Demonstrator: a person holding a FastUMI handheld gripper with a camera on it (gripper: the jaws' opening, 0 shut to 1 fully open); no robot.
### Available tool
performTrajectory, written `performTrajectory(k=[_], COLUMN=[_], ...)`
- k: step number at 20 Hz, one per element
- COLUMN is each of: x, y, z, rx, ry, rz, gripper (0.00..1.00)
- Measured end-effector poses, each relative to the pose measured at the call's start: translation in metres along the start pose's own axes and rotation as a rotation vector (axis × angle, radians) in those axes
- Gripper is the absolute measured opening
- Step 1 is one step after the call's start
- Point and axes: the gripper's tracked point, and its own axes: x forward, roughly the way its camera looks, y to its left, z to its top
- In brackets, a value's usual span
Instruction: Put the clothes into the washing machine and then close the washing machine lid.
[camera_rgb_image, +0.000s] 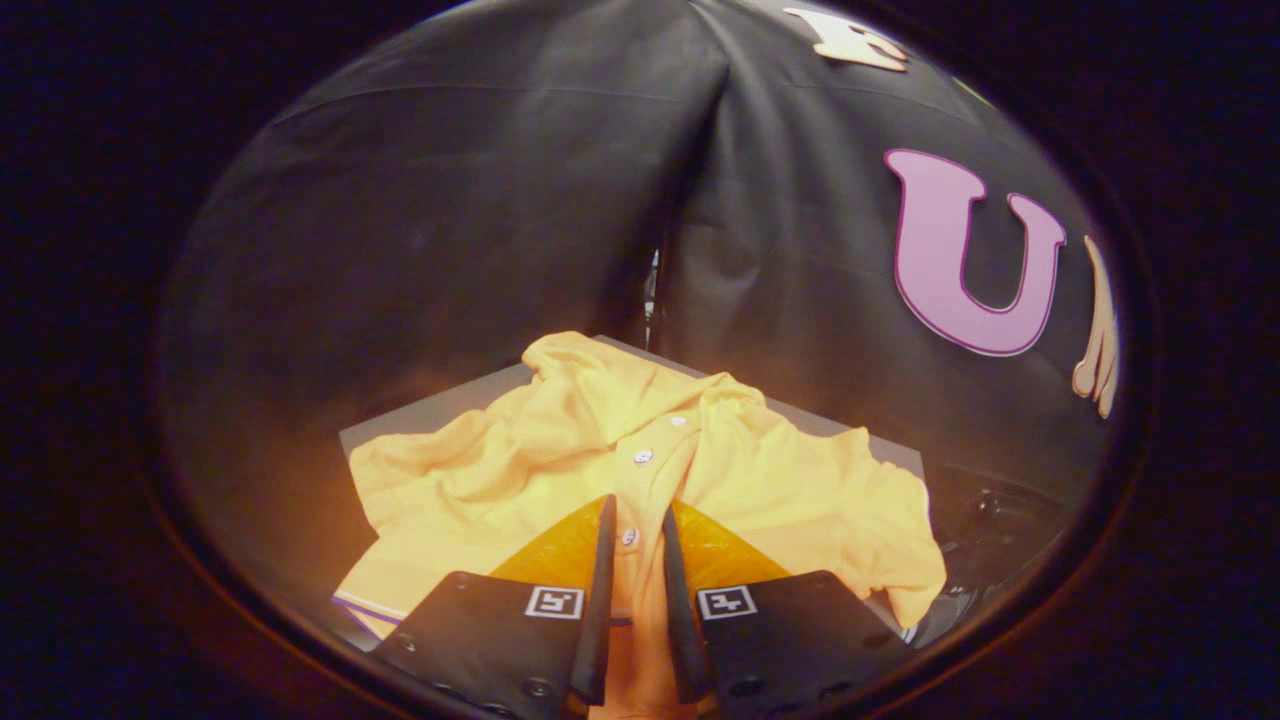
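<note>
A yellow polo shirt (560, 460) lies crumpled on a grey tabletop (440, 412), its collar pointing away from me and its button placket running toward the fingers. My gripper (638, 503) sits low over the shirt's near part. The two fingers stand close together with a strip of the placket and one button pinched between them, and the fabric fills the narrow gap down to the gripper's body. The shirt's right sleeve (900, 560) hangs over the table's right edge.
A dark, shiny object (990, 520) sits low to the right, past the table's edge; I cannot tell what it is. Black cloth walls meet in a corner fold (690, 230) right behind the table.
</note>
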Motion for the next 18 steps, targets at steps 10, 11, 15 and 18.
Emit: performTrajectory(k=[10, 11, 15, 18], x=[-0.008, -0.010, -0.025, -0.053], y=[-0.019, -0.021, -0.051, -0.083], z=[0.009, 0.010, 0.027, 0.040], rx=[0.371, 0.394, 0.387, 0.391], ry=[0.006, -0.001, -0.035, -0.033], rz=[0.035, 0.015, -0.199, -0.348], gripper=[0.01, 0.01, 0.01, 0.01])
